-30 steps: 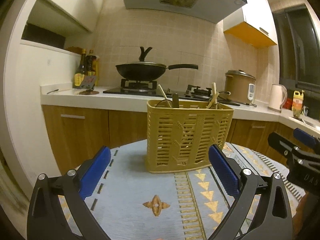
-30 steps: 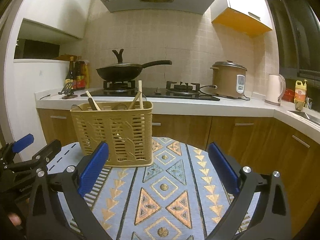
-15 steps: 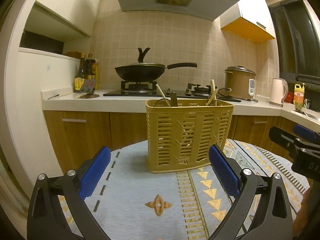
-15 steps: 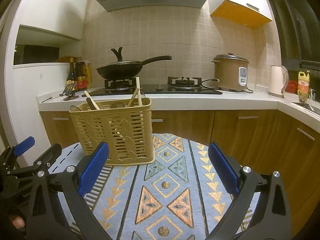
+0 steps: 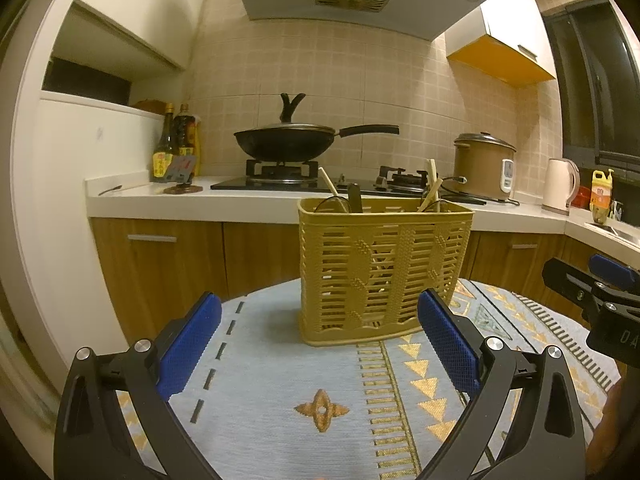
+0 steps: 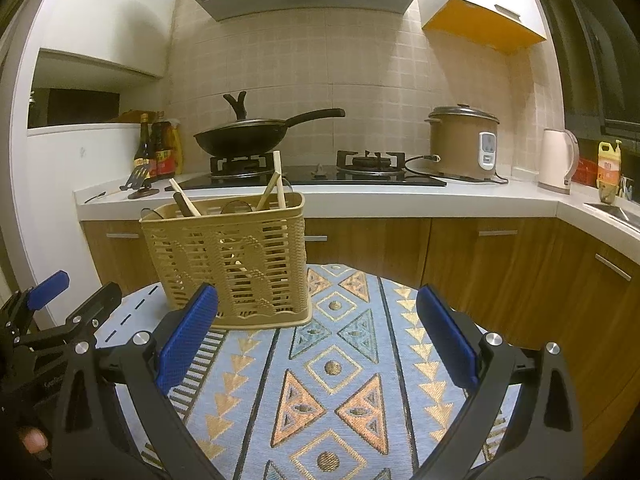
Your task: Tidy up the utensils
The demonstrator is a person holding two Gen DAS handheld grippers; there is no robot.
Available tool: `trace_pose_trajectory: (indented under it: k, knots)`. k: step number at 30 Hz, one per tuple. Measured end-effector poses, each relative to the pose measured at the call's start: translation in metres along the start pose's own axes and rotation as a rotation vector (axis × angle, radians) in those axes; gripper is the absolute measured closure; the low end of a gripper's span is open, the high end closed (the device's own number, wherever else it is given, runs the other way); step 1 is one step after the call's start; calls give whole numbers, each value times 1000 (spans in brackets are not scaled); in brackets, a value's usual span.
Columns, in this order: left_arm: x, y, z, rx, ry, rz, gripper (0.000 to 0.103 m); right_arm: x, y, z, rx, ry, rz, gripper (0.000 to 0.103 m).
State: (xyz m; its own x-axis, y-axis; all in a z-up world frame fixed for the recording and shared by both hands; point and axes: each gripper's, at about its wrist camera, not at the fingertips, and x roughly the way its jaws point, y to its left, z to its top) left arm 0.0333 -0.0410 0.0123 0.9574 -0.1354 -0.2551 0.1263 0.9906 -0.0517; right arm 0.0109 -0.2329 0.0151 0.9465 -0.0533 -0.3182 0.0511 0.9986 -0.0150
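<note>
Warm-lit kitchen cabinets in brown wood run behind a round bench covered with a pale blue cloth patterned in gold and orange triangles. On that cloth stands the tan slatted plastic utensil basket, upright, toward the far edge of the bench nearest the cabinets; in the right wrist view it sits left of centre. Pale wooden chopsticks and a dark-handled utensil lean out over its rim, and more sticks show through the slats. Near the basket the cloth lies bare, with open room in front of it and to its right, where the triangle pattern runs to the bench's curved edge. Left tongs hover low over the near cloth, blue pads spread wide, holding nothing, just short of the basket. Right tongs are likewise spread and empty, their left pad overlapping the basket's lower corner in view. Behind, a black wok sits on the stove and a brown rice cooker on the white counter.
</note>
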Motion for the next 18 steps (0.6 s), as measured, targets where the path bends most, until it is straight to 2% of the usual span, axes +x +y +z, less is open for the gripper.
trace_pose_trajectory:
  k: [18]
  knots:
    - [1,0,0,2,5,-2,8,1,-6,1,42,15,8,8]
